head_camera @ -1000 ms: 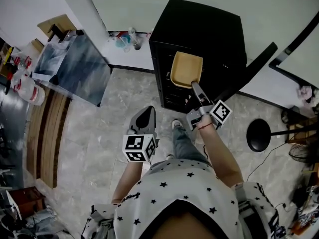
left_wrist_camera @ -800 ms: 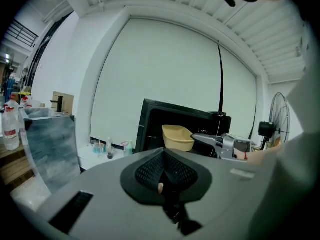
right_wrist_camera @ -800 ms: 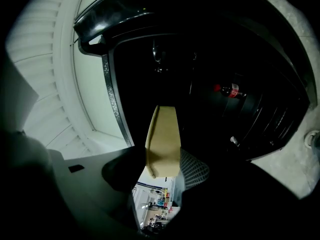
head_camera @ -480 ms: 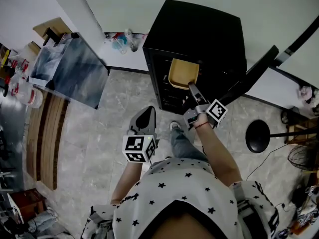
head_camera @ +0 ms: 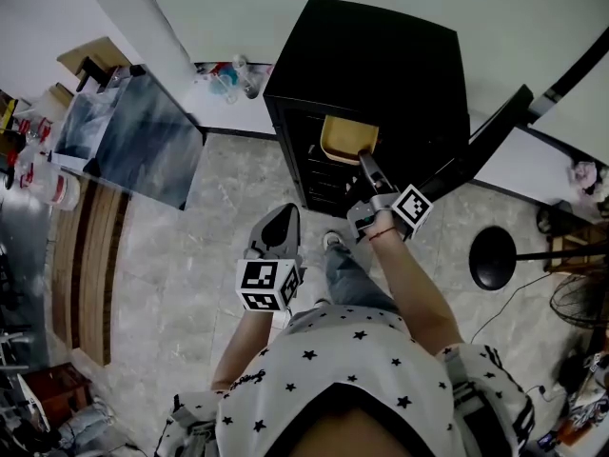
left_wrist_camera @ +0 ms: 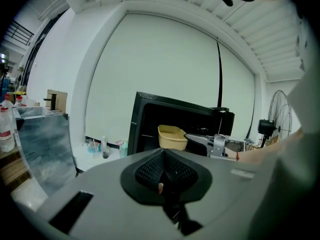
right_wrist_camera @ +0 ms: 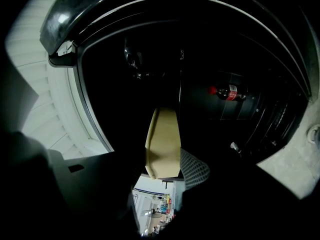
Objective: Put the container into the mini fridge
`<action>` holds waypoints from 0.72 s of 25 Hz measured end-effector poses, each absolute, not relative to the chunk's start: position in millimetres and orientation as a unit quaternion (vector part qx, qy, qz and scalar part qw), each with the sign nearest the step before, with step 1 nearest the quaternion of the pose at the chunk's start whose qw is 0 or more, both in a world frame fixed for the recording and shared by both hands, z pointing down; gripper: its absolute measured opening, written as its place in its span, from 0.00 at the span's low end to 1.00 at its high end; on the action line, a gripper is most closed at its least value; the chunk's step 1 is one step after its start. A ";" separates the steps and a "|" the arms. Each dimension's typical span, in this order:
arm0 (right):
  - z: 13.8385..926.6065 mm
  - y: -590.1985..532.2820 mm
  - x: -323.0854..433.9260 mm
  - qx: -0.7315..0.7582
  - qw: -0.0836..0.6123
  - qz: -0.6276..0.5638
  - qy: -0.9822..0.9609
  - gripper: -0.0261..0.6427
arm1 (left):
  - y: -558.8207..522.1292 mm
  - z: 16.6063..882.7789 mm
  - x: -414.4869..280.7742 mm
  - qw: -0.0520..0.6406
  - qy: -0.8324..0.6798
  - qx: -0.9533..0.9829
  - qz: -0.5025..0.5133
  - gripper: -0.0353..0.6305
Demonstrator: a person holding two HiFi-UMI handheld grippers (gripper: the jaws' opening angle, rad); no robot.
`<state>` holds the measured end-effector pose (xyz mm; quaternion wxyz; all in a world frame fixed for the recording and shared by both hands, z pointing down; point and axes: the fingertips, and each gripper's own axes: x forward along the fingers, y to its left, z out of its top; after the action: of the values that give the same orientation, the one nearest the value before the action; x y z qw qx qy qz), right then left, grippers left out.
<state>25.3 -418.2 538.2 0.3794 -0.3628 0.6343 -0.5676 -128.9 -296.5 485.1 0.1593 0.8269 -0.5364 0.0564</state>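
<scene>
A tan plastic container (head_camera: 344, 137) is partly inside the open black mini fridge (head_camera: 381, 60), its near rim pinched by my right gripper (head_camera: 365, 154). In the right gripper view the container (right_wrist_camera: 162, 143) hangs edge-on between the jaws, with the dark fridge interior (right_wrist_camera: 200, 59) all around it. In the left gripper view the container (left_wrist_camera: 171, 137) and the right gripper (left_wrist_camera: 200, 139) show in front of the fridge (left_wrist_camera: 165, 119). My left gripper (head_camera: 278, 225) hangs low over the floor, away from the fridge, its jaws together with nothing in them.
The fridge door (head_camera: 133, 131) stands swung open to the left. A red-capped cola bottle (right_wrist_camera: 227, 92) lies inside the fridge. Small bottles (head_camera: 233, 74) sit on the floor by the wall. A black stool base (head_camera: 493, 258) stands at the right.
My right gripper has pushed the container further into the fridge opening. The left gripper has stayed where it was.
</scene>
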 end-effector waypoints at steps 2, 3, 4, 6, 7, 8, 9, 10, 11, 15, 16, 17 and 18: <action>538.1 -421.5 26.9 -0.365 0.384 -0.567 0.631 0.35 | -297.4 485.9 -127.7 0.159 -0.535 0.828 0.056 0.07; 538.1 -423.3 27.7 -0.367 0.385 -0.566 0.631 0.35 | -297.9 486.2 -126.9 0.158 -0.534 0.829 0.056 0.07; 538.1 -425.4 28.5 -0.368 0.386 -0.564 0.631 0.35 | -298.3 486.4 -126.1 0.158 -0.533 0.829 0.056 0.07; 538.4 -430.0 30.1 -0.370 0.388 -0.561 0.631 0.35 | -298.9 487.0 -125.1 0.159 -0.532 0.830 0.056 0.07; 538.3 -432.7 30.6 -0.373 0.389 -0.559 0.630 0.35 | -299.3 487.1 -125.0 0.160 -0.531 0.830 0.056 0.07; 538.2 -435.6 31.0 -0.376 0.390 -0.556 0.631 0.35 | -299.7 487.2 -125.0 0.162 -0.531 0.830 0.056 0.07; 538.2 -438.7 31.3 -0.380 0.389 -0.553 0.631 0.35 | -300.3 487.4 -125.1 0.163 -0.530 0.830 0.056 0.07; 537.8 -442.0 31.5 -0.383 0.389 -0.550 0.632 0.35 | -301.1 487.6 -125.3 0.163 -0.530 0.830 0.056 0.07; 537.1 -445.3 31.5 -0.385 0.389 -0.548 0.632 0.35 | -301.9 487.9 -125.3 0.164 -0.529 0.831 0.056 0.07; 535.4 -457.9 31.8 -0.389 0.397 -0.543 0.630 0.35 | -304.6 490.7 -126.3 0.165 -0.528 0.831 0.058 0.07; 535.5 -461.0 32.2 -0.391 0.398 -0.541 0.629 0.35 | -305.1 491.3 -126.4 0.165 -0.528 0.831 0.059 0.07; 535.4 -463.8 32.9 -0.393 0.399 -0.540 0.628 0.35 | -305.5 491.5 -126.4 0.165 -0.528 0.831 0.059 0.07; 535.2 -466.3 33.7 -0.395 0.401 -0.539 0.626 0.35 | -305.6 491.6 -126.2 0.165 -0.528 0.831 0.059 0.07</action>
<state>33.7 -466.3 535.2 0.4007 -0.3953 0.6264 -0.5393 -126.2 -305.6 491.6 0.1645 0.8314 -0.5276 0.0587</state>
